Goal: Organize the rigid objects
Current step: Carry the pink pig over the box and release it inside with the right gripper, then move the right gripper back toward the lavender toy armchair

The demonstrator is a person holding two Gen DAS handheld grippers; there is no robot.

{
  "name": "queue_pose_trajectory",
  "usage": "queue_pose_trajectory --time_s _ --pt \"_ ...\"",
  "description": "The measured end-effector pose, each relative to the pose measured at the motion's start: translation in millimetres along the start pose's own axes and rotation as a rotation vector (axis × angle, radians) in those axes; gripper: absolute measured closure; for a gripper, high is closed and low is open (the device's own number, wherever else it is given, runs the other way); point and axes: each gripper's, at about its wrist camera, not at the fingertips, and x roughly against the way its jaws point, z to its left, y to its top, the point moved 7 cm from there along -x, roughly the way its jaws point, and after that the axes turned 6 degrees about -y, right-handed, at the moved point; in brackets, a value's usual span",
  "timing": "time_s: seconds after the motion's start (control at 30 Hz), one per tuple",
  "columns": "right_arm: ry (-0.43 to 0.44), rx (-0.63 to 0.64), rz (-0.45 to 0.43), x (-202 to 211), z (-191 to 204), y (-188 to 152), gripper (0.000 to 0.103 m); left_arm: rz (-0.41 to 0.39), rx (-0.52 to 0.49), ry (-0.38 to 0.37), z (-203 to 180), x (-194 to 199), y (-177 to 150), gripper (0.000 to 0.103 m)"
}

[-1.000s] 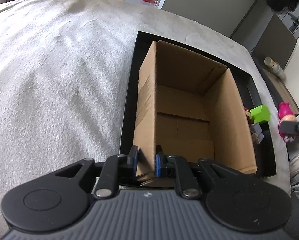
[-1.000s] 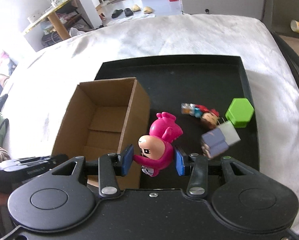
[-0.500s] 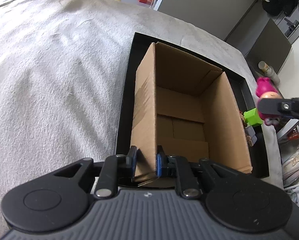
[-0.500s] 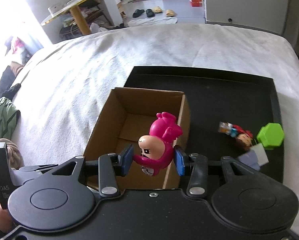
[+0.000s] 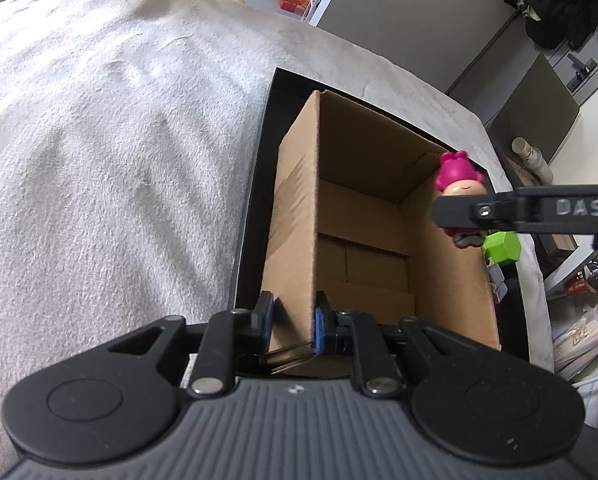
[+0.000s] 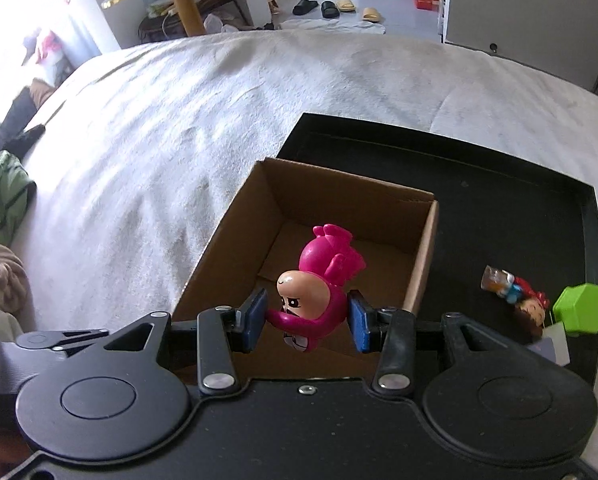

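Observation:
An open cardboard box stands on the left part of a black tray. My left gripper is shut on the box's near left wall, one pad outside and one inside. A pink toy figure with a peach face hangs above the box opening. My right gripper is shut on it, its pads pressing the figure's sides. The left wrist view shows the figure over the box's right wall, half hidden behind a black finger of the right gripper.
On the tray, right of the box, lie a green hexagonal block, a small doll with a red bow and a pale grey block. A white blanket covers the bed around the tray. Clothes lie at the far left.
My right gripper has carried the pink figure leftward, from beside the box's right wall to above its opening. The left gripper has stayed on the box wall.

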Motion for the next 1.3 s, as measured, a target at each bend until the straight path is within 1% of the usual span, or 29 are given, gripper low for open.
queue_pose_trajectory --time_s 0.17,0.27,0.4,0.47,0.53,0.57,0.6,0.7,0.8,0.97,1.07,1.17,1.3 --pt "-0.01 0.052 0.0 -10.4 9.1 1.1 0.06 0.001 0.007 -0.012 0.4 -1.7 1.4 0.085" --pt "-0.008 0.059 -0.004 -14.4 13.1 5.5 0.06 0.0 0.011 -0.02 1.6 -1.9 1.0 0.085" --pt "-0.018 0.066 -0.034 -15.0 16.1 15.9 0.06 -0.001 0.014 -0.022 1.7 -1.8 1.5 0.085" --pt "-0.008 0.062 -0.051 -15.5 17.4 21.4 0.059 -0.001 0.011 -0.02 1.0 -1.2 0.4 0.085" --pt "-0.017 0.054 -0.068 -14.2 17.3 24.9 0.051 0.0 0.013 -0.02 1.2 -1.0 0.2 0.085" --pt "-0.027 0.051 -0.07 -12.8 16.2 25.2 0.041 0.0 0.015 -0.02 1.5 -1.1 0.3 0.085" --pt "-0.032 0.05 -0.077 -10.2 15.3 25.3 0.035 0.0 0.018 -0.022 1.7 -1.1 0.4 0.085" --pt "-0.035 0.043 -0.086 -3.0 10.3 23.2 0.03 0.0 0.023 -0.02 2.5 -1.1 1.3 0.085" --pt "-0.055 0.04 -0.087 5.4 1.5 18.3 0.027 -0.001 0.015 -0.012 0.8 -2.0 1.4 0.085" --pt "-0.076 0.012 -0.11 18.6 -14.1 11.7 0.026 0.0 0.009 -0.003 -0.7 -1.8 1.3 0.085" --pt "-0.077 -0.023 -0.131 26.1 -23.6 6.7 0.019 0.002 0.011 0.001 -0.8 -1.0 0.9 0.085" --pt "-0.085 -0.056 -0.173 35.1 -33.5 1.3 0.013 0.001 0.013 0.006 -1.3 0.3 0.9 0.085" --pt "-0.063 -0.104 -0.155 37.1 -44.6 -5.8 0.012 -0.001 0.01 0.016 -2.7 2.5 1.3 0.085"
